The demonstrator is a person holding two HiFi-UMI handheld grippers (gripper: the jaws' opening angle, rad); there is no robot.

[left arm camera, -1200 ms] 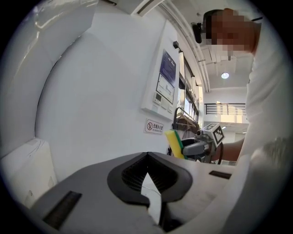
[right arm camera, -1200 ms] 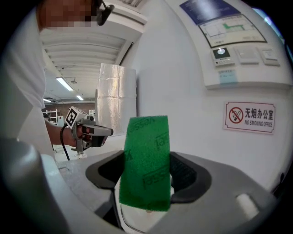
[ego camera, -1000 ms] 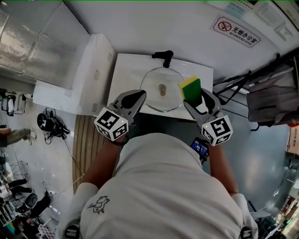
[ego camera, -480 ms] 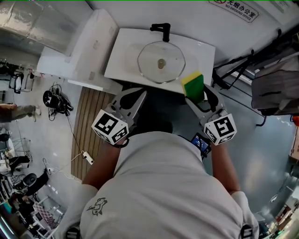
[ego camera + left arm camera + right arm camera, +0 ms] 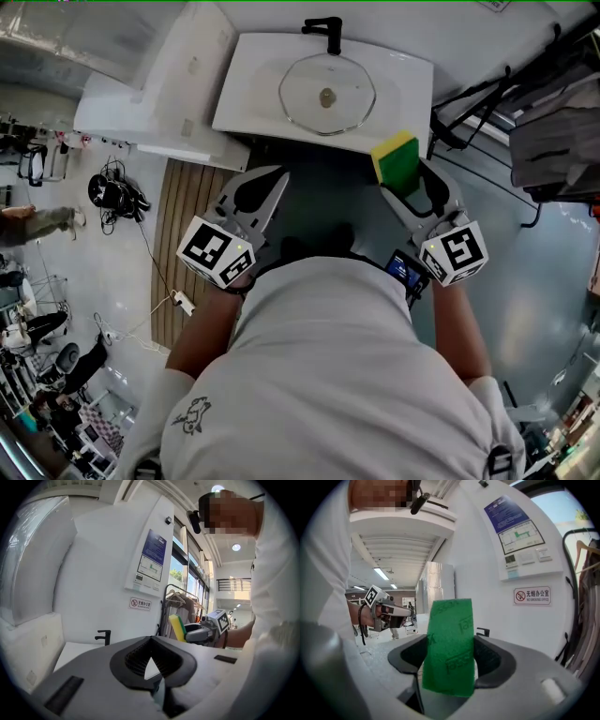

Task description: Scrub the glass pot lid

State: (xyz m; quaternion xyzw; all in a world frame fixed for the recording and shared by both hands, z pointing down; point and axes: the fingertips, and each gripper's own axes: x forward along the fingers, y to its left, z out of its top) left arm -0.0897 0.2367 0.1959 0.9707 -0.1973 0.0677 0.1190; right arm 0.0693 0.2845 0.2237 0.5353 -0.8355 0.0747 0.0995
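While the left gripper (image 5: 274,180) hovers short of the white rectangular basin (image 5: 246,89), its grey jaws are pressed together with nothing between them; further along, the round glass pot lid (image 5: 305,94) lies flat in that basin, its metal knob (image 5: 327,96) at the centre, just in front of the black tap (image 5: 324,28); at the right, the right gripper (image 5: 405,180) clamps a yellow sponge with a green scouring face (image 5: 395,157), upright between its jaws; both tools hang well apart from the lid.

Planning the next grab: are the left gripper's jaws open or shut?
Shut. In the left gripper view, the left gripper shows its jaws meeting at the tips, with nothing between them.
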